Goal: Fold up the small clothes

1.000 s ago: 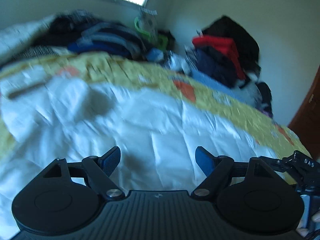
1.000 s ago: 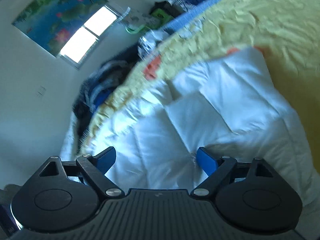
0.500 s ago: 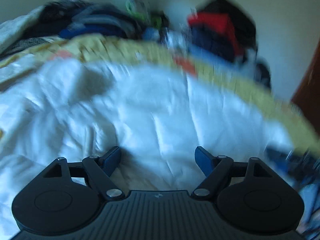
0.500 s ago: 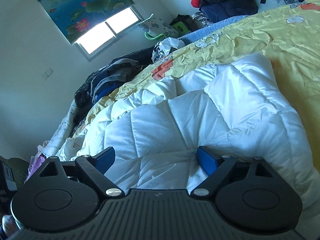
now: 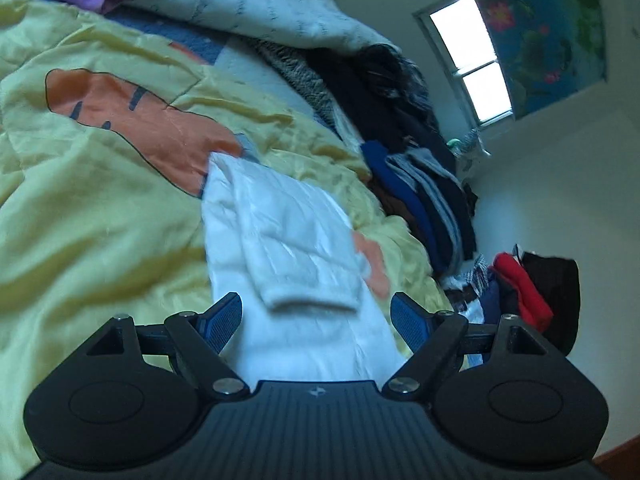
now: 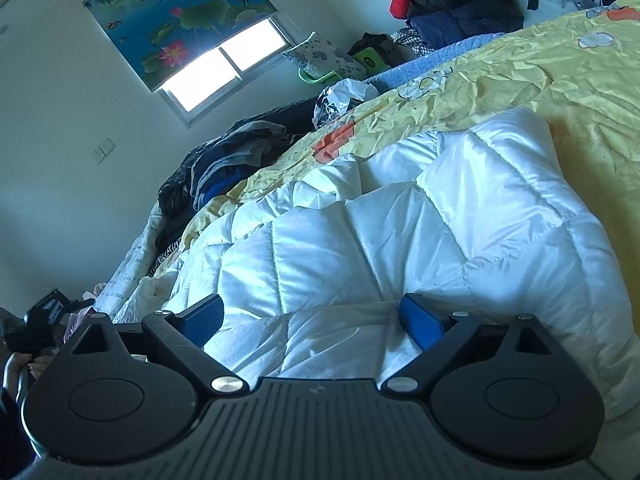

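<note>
Lying flat on the yellow quilt (image 5: 92,208) of the bed, the white quilted jacket (image 6: 400,240) is spread so its panels can be turned over one another — a sleeve (image 5: 304,252) already rests across the body. The right claw (image 6: 310,318) has just been opening; it stands wide with puffy fabric bulging between, not pinched. The left claw (image 5: 316,316) hovers wide over the cuff, empty, likely lining up the next fold.

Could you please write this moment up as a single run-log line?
left gripper: open, above white sleeve cuff | right gripper: just opened wider, over white quilted jacket | nothing held | surface: yellow bedspread
</note>
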The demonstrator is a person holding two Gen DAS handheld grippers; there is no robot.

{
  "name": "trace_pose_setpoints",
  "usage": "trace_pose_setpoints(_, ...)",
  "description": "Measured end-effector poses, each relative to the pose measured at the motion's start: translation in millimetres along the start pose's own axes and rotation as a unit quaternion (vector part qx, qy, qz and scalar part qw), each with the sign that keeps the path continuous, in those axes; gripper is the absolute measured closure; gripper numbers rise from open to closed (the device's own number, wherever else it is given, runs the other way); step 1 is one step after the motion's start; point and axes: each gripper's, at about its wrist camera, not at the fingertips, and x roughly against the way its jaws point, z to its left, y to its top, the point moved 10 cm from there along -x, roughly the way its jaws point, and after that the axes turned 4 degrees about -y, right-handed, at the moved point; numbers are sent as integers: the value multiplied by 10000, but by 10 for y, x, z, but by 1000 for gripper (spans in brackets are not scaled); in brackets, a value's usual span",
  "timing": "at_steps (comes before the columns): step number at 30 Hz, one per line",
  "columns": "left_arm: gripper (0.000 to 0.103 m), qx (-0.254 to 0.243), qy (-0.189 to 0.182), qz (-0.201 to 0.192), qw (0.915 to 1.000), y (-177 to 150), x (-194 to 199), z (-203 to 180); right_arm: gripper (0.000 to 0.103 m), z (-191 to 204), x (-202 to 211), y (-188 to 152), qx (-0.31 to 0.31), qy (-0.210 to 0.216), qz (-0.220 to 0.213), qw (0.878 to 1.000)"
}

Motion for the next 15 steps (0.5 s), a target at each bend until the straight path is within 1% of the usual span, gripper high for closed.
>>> trace_pose_setpoints(2,22,111,0,10,9999,48,-82,46,6,-1,0,0,2,0,0,10000)
trace_pose_setpoints(4,22,88,25,105,9999,61,-179,67,5,1,-1,-2,7,2,2,10000)
trace_pose_setpoints(6,28,47,70,36,10000,102,-220,103,5,8,-2,-2,19,6,3,10000)
trace_pose_setpoints(8,45,73,137,66,9999,135,-303,147,3,19,-4,-5,37,12,5,10000)
trace_pose_setpoints(9,49,166,179,66,9997,155,-342,184,3,21,-4,-6,45,11,6,10000)
trace_pose_setpoints(11,67,333,204,69,9992,182,-397,248,2,30,-5,-8,50,18,6,10000)
trace_pose_setpoints(12,71,362,250,93,9990,178,-415,271,2,30,-4,-7,47,23,4,10000)
trace_pose_setpoints(14,93,389,296,136,9987,150,-418,280,1,29,-5,-7,40,30,-1,10000)
trace_pose_setpoints(15,93,395,286,111,9987,131,-390,256,1,35,-9,-8,39,35,-2,10000)
